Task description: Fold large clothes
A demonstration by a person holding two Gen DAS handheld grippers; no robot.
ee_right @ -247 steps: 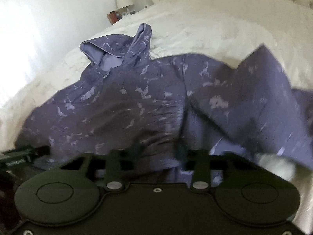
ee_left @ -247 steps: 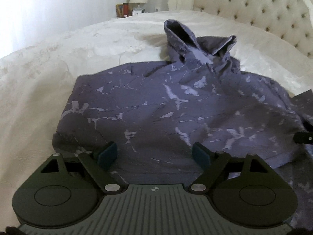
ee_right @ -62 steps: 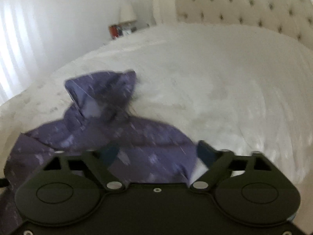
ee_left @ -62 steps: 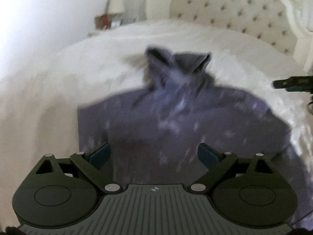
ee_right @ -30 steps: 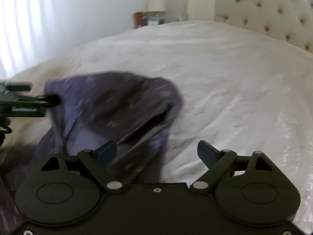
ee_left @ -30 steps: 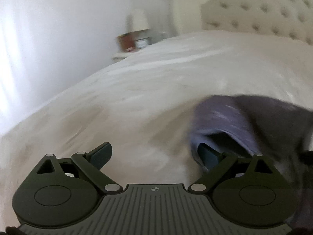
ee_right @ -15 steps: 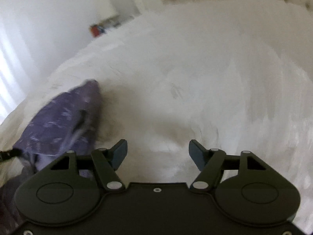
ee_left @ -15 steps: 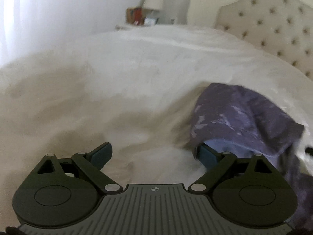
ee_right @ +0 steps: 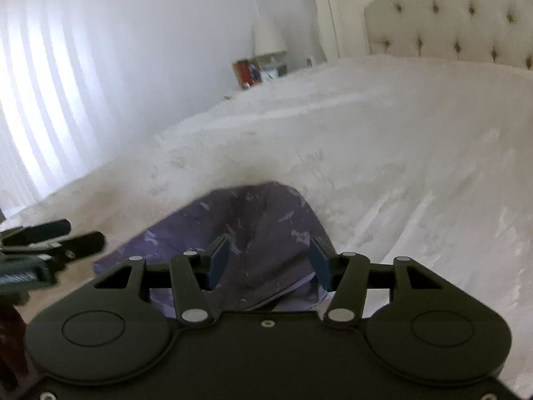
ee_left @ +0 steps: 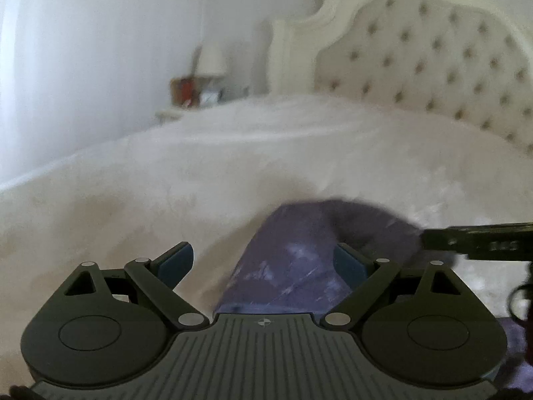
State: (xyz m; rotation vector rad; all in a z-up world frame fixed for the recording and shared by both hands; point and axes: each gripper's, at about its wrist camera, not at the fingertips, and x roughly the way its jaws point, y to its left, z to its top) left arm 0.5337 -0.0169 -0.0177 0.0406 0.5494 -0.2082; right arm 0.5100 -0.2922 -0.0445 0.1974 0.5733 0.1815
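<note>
The purple patterned hoodie lies on the white bed; only its hood shows, blurred. My left gripper stands wide, its jaws just starting to close; the hood's left edge lies between them, against the right pad, not pinched. My right gripper is closing, half wide, with the hood's right side between its pads, and I see no pinch. Each gripper shows in the other's view: the right gripper at the hood's far side, the left gripper at the left edge.
The white bedspread spreads all around the hood. A tufted headboard stands at the back right. A nightstand with a lamp and small items sits by the bright curtained window.
Both grippers have swung onto the hood, which now lies between the fingers in both views. The right jaws have narrowed markedly; the left jaws look almost as wide as before.
</note>
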